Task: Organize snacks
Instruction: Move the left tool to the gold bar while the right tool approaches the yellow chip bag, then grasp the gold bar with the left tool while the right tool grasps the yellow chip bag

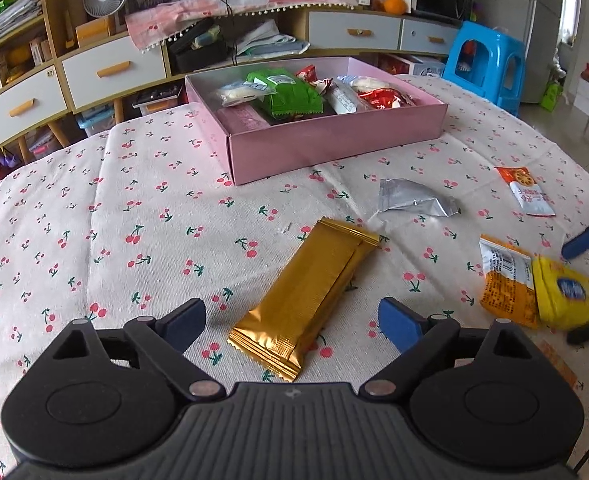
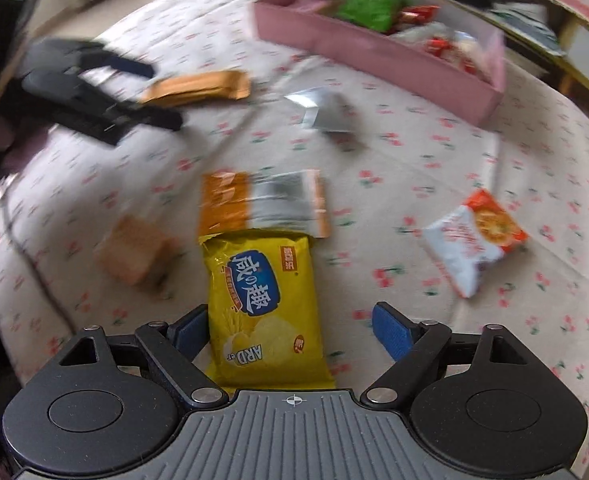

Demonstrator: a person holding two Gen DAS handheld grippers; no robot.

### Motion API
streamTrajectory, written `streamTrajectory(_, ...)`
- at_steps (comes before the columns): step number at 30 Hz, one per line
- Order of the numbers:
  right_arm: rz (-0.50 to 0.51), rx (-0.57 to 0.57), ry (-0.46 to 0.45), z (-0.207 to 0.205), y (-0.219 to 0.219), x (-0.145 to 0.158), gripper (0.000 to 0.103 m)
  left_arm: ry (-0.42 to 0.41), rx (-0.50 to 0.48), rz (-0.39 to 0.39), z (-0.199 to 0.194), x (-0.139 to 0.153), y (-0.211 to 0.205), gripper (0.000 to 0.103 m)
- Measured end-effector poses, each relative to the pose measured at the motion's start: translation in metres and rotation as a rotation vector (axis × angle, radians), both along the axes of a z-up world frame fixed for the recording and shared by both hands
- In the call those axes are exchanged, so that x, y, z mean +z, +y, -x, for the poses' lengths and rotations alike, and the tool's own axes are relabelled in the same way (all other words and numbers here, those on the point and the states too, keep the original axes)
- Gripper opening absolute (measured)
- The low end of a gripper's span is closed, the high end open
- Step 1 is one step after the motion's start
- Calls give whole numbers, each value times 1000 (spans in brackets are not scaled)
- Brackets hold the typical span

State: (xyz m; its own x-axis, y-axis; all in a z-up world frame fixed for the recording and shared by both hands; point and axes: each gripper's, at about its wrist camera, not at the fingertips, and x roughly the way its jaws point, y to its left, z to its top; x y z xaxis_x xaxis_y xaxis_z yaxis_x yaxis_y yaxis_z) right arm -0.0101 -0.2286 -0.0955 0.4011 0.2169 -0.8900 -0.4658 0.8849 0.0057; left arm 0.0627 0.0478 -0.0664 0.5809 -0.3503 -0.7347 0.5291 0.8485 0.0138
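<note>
A gold snack packet (image 1: pixel 310 292) lies on the cherry-print tablecloth between the fingers of my left gripper (image 1: pixel 292 316), which is open with both blue pads clear of it. A yellow cracker packet (image 2: pixel 266 304) lies between the fingers of my right gripper (image 2: pixel 290 316), also open; its right pad stands well off the wrapper. The pink box (image 1: pixel 334 140) at the far side holds several snacks, among them a green bag (image 1: pixel 286 96). The right wrist view is blurred; it shows the left gripper (image 2: pixel 164 95) by the gold packet (image 2: pixel 198 88).
Loose on the cloth are a silver packet (image 1: pixel 414 200), an orange packet (image 1: pixel 506 280) touching the yellow one, a white-and-orange packet (image 1: pixel 528 192) and a brownish pack (image 2: pixel 134 256). Shelving with drawers and a blue stool (image 1: pixel 490 60) stand beyond the table.
</note>
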Motion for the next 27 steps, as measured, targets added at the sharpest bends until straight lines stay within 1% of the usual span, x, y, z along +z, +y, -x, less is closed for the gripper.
streamTrajectory(4, 15, -110, -18, -11, -15, 1, 86, 3, 13, 1, -3, 0, -1, 87)
streamTrajectory(7, 15, -165, -20, -14, -24, 3, 82, 6, 21, 7, -5, 1, -2, 84)
streamTrajectory(10, 8, -172, -11, -13, -27, 5, 80, 6, 22, 6, -6, 1, -4, 81)
streamTrajectory(14, 1, -149, -5, -11, -25, 6, 72, 11, 23, 8, -7, 2, -5, 76)
streamTrajectory(16, -7, -147, 2, -12, -23, 6, 68, 16, 24, 12, -8, 3, -5, 72)
streamTrajectory(19, -16, -153, 10, -13, -23, 6, 62, 22, 29, 17, -8, 5, -6, 60)
streamTrajectory(21, -23, -156, 13, -14, -23, 6, 57, 30, 31, 22, -9, 6, -6, 49)
streamTrajectory(22, -27, -158, 14, -14, -23, 7, 54, 36, 35, 26, -9, 7, -7, 46)
streamTrajectory(27, -38, -176, 21, -16, -24, 7, 52, 63, 61, 43, -11, 11, -9, 29)
